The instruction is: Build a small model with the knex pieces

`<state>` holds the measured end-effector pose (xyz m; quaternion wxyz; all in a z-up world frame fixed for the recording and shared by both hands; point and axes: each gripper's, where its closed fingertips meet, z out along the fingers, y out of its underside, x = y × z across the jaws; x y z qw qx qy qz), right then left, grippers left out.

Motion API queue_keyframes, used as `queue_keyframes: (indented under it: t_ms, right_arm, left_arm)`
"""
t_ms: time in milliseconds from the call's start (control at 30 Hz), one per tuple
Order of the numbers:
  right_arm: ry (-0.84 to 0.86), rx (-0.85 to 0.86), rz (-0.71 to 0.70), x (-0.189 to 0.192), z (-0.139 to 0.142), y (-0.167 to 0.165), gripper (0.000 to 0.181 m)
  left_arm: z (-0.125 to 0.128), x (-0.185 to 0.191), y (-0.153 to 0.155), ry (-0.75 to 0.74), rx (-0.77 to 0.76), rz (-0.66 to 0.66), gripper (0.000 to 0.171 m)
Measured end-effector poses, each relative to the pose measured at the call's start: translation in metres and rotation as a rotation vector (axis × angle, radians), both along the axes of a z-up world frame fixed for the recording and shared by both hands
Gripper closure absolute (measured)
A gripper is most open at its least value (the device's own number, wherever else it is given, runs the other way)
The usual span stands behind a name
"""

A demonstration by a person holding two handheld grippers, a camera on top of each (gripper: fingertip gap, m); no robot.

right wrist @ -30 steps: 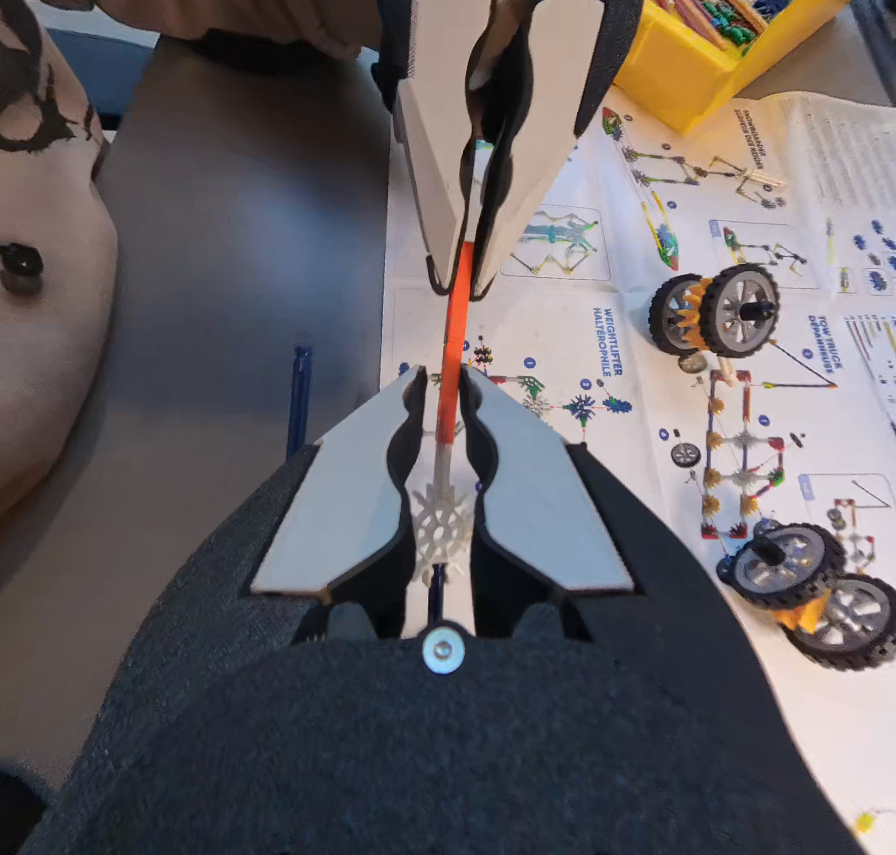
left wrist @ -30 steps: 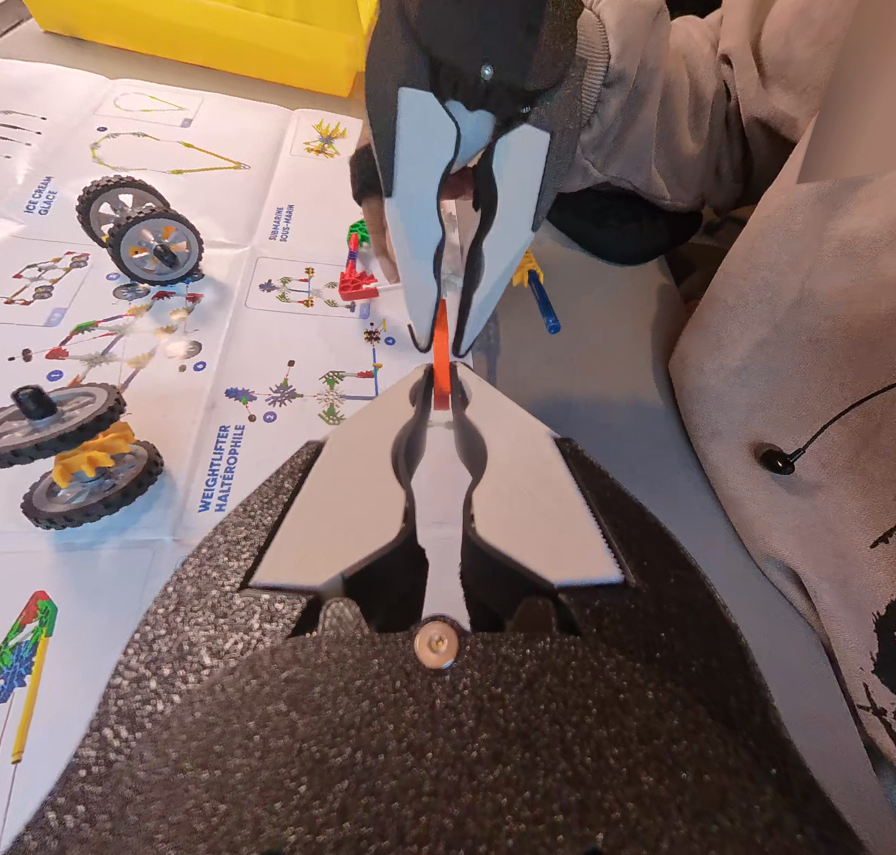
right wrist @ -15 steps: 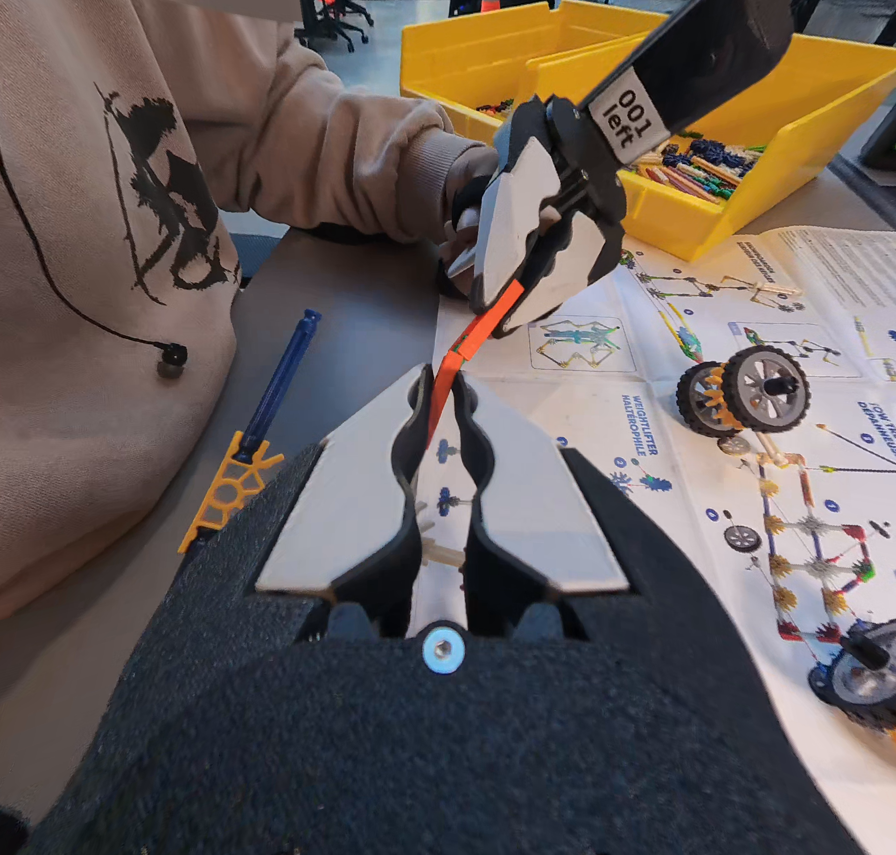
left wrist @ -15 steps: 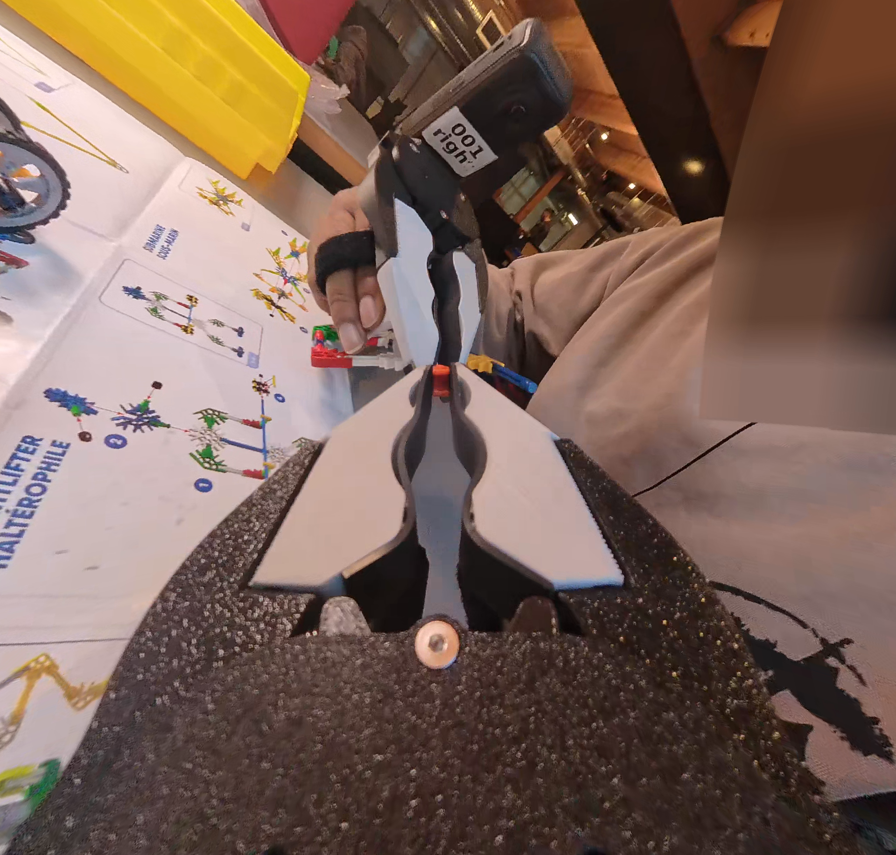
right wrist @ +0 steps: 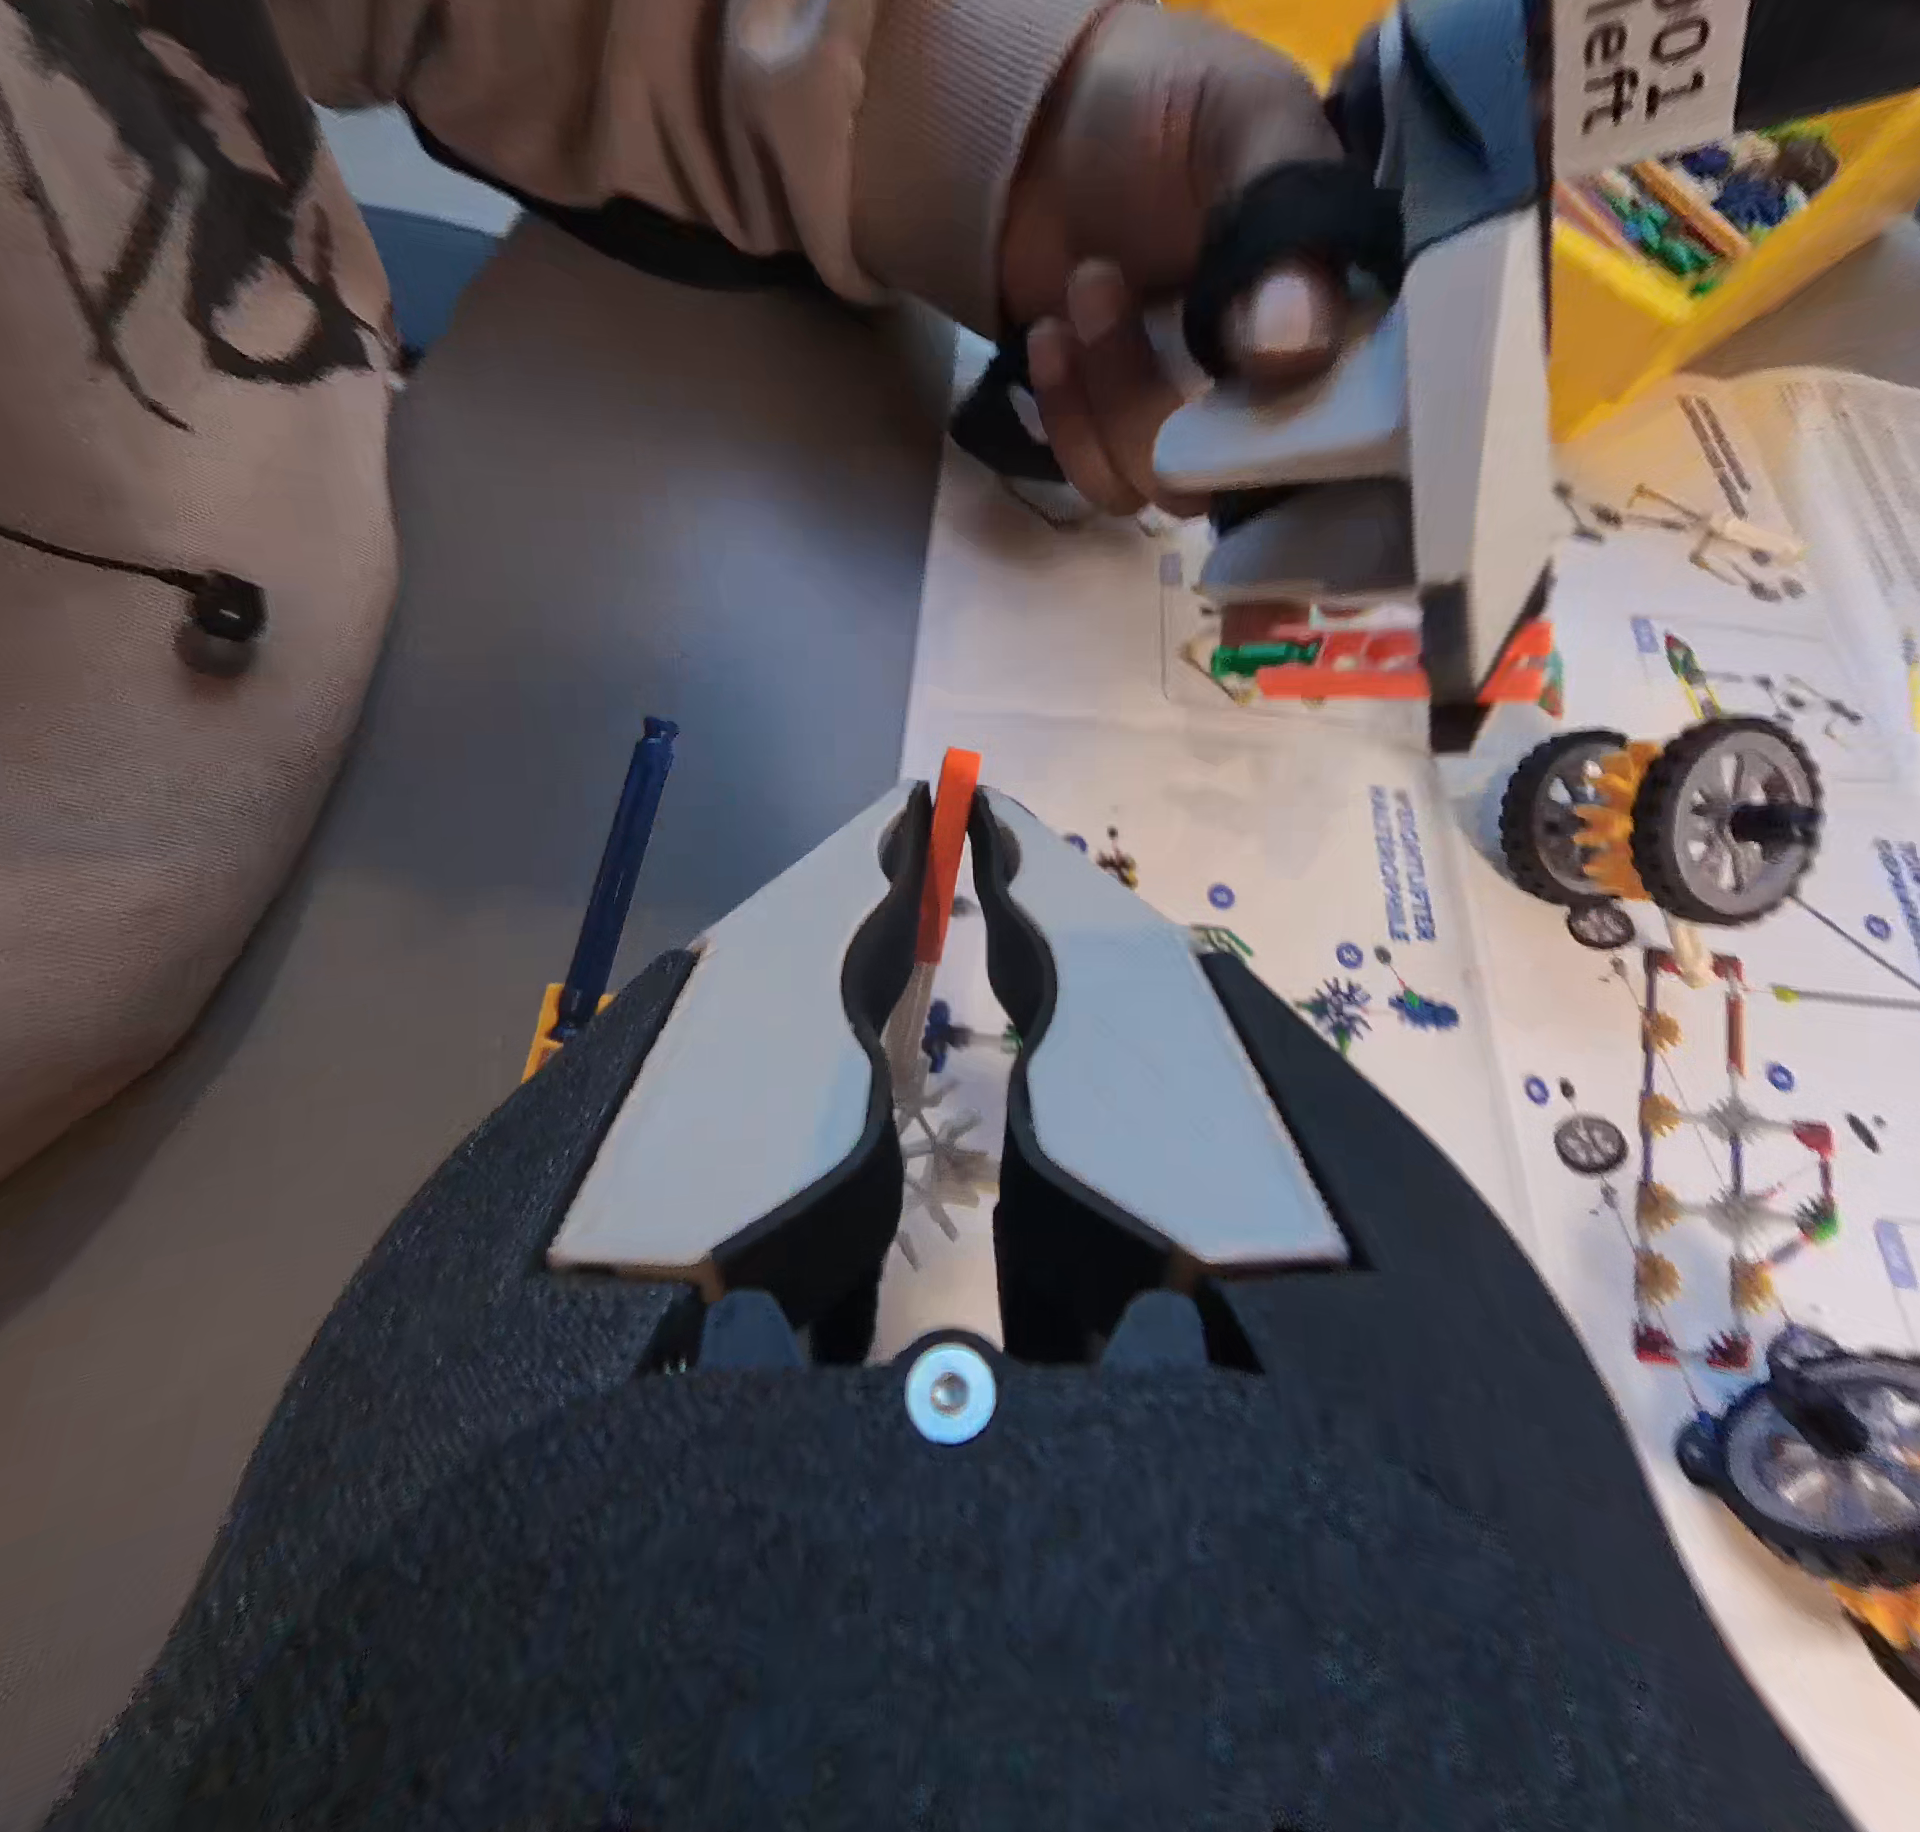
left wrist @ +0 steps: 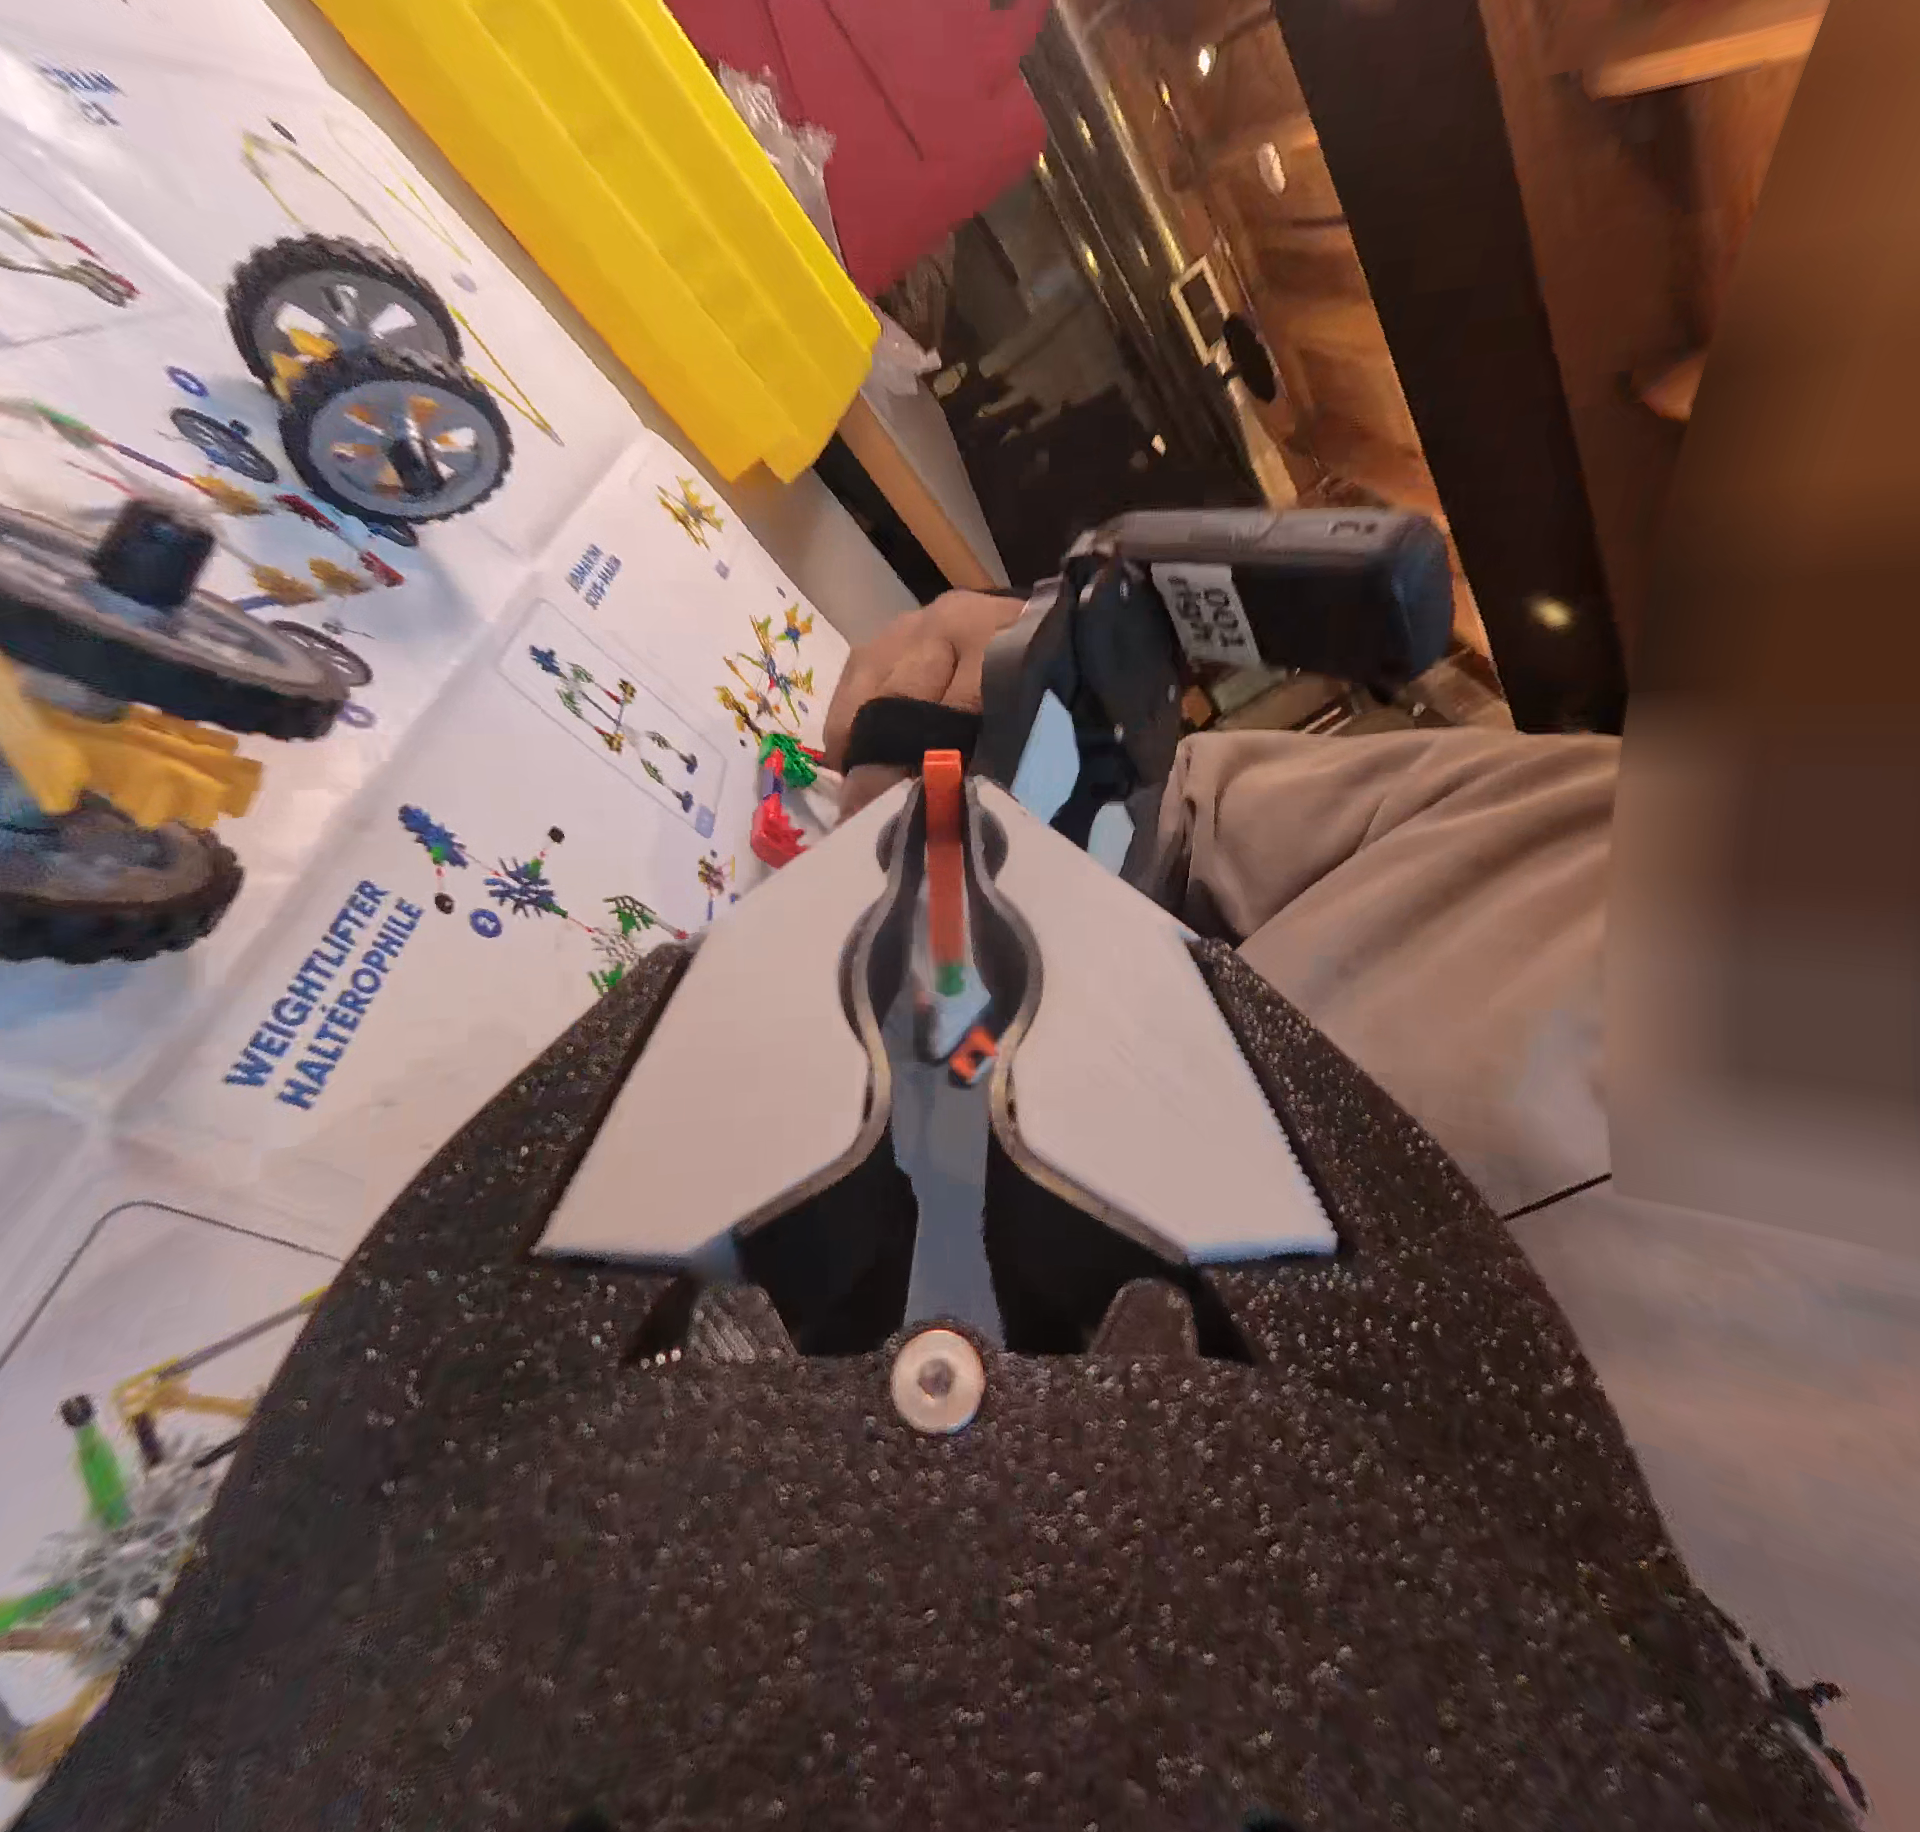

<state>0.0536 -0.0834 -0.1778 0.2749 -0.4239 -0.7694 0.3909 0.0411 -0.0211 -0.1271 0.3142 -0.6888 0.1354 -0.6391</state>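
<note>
My left gripper [left wrist: 940, 785] is shut on a short orange rod [left wrist: 943, 847]; a small green, white and orange piece hangs on the rod's near end between the jaws. My right gripper [right wrist: 948, 790] is shut on another orange rod [right wrist: 945, 847], with a white snowflake connector [right wrist: 935, 1138] behind it in the jaw gap. In the right wrist view the left gripper [right wrist: 1455, 681] is up to the right, above the instruction sheet, with its orange piece [right wrist: 1340, 676] sticking out sideways. In the left wrist view the right gripper [left wrist: 1049, 774] is just beyond my tips.
A printed instruction sheet [left wrist: 343, 951] covers the grey table. Wheel pairs [left wrist: 374, 400] [right wrist: 1662, 826] stand on it, and a small red and green assembly [left wrist: 779, 795]. Yellow bins [left wrist: 623, 141] [right wrist: 1662, 255] are at the back. A blue rod with a yellow connector [right wrist: 618, 878] lies near the person's sweatshirt. There is about 8 cm between the tips of the two grippers.
The two grippers met tip to tip on one orange rod line; now they have pulled apart, each shut on an orange piece. The left one has swung off to the side.
</note>
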Motion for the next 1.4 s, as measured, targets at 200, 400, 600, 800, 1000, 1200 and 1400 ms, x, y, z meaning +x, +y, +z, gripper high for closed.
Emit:
queue_keyframes:
  t_ms: [200,400,600,800,1000,1200,1400]
  right_arm:
    - [-0.061,0.036,-0.226,-0.01,-0.02,0.036,0.146]
    - [0.14,-0.492,-0.325,-0.033,0.039,0.03,0.16]
    - [0.246,-0.688,-0.359,-0.033,0.06,0.037,0.181]
    - [0.279,-0.673,-0.338,-0.033,0.067,0.035,0.17]
    - [0.32,-0.61,-0.356,-0.028,0.071,0.042,0.178]
    - [0.33,-0.487,-0.387,-0.015,0.073,0.063,0.179]
    - [0.223,-0.22,-0.31,-0.015,0.048,0.05,0.179]
  left_arm:
    - [0.003,-0.008,0.012,-0.071,-0.006,0.123,0.169]
    - [0.025,-0.005,0.01,-0.11,0.146,0.191,0.169]
    - [0.048,-0.009,0.0,-0.087,0.332,0.242,0.168]
    - [0.052,-0.008,-0.005,-0.051,0.406,0.248,0.168]
    - [0.054,-0.01,-0.006,-0.013,0.446,0.253,0.168]
    - [0.03,-0.012,-0.015,0.304,0.55,0.17,0.17]
    - [0.013,-0.018,-0.017,0.531,0.589,0.122,0.142]
